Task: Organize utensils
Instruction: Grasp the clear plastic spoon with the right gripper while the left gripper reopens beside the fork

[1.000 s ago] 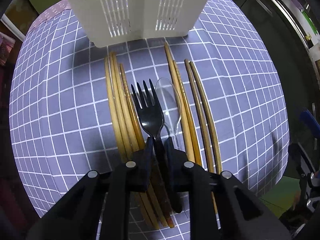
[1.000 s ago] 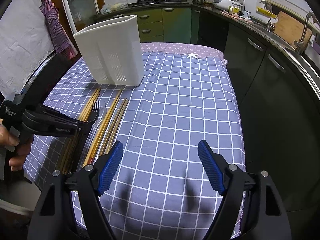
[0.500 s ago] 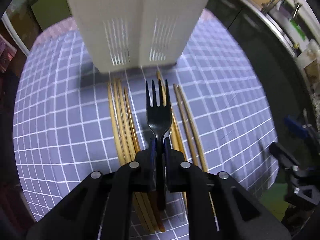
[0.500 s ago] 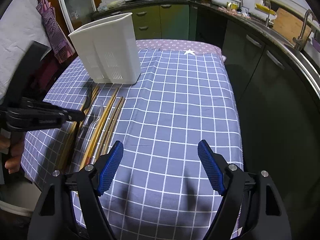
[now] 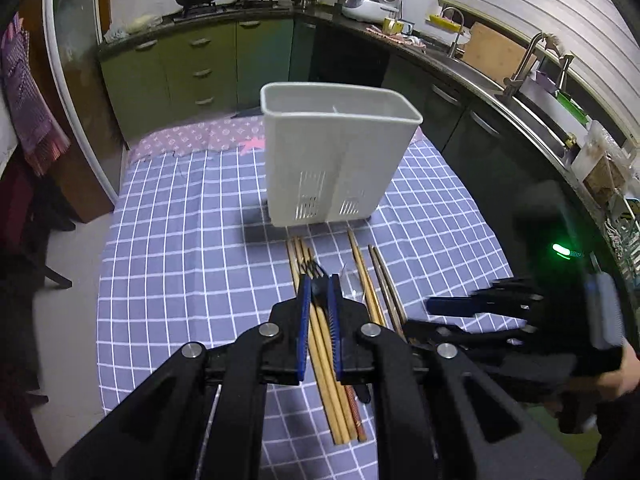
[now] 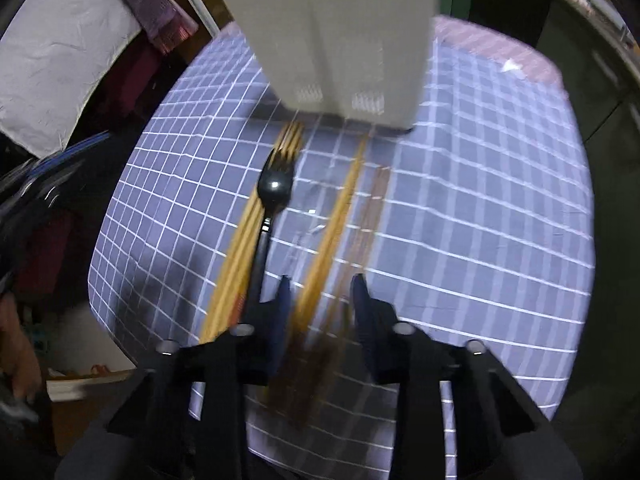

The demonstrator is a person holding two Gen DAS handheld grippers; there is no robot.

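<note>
The black plastic fork (image 6: pixel 274 192) lies on the checked cloth beside a left bunch of wooden chopsticks (image 6: pixel 248 236), tines toward the white utensil caddy (image 6: pixel 340 36). In the left wrist view my left gripper (image 5: pixel 319 282) stands raised over the fork (image 5: pixel 316 270); its jaws are nearly together with a narrow gap and grip nothing. My right gripper (image 6: pixel 320 292) is open low over the right chopsticks (image 6: pixel 332 236), which run between its fingers. A clear plastic spoon (image 5: pixel 352 280) lies between the bunches. The caddy (image 5: pixel 336 160) stands upright behind the utensils.
The table with the blue checked cloth (image 5: pixel 180 240) has its right edge beside dark kitchen cabinets (image 5: pixel 480 128). The right gripper and the hand that holds it (image 5: pixel 520 332) show at the right of the left wrist view. A purple towel (image 5: pixel 28 100) hangs at far left.
The fork has left my left gripper and lies on the cloth; the left gripper has risen and tilted up. My right gripper has swung left, dropped over the right chopsticks and narrowed.
</note>
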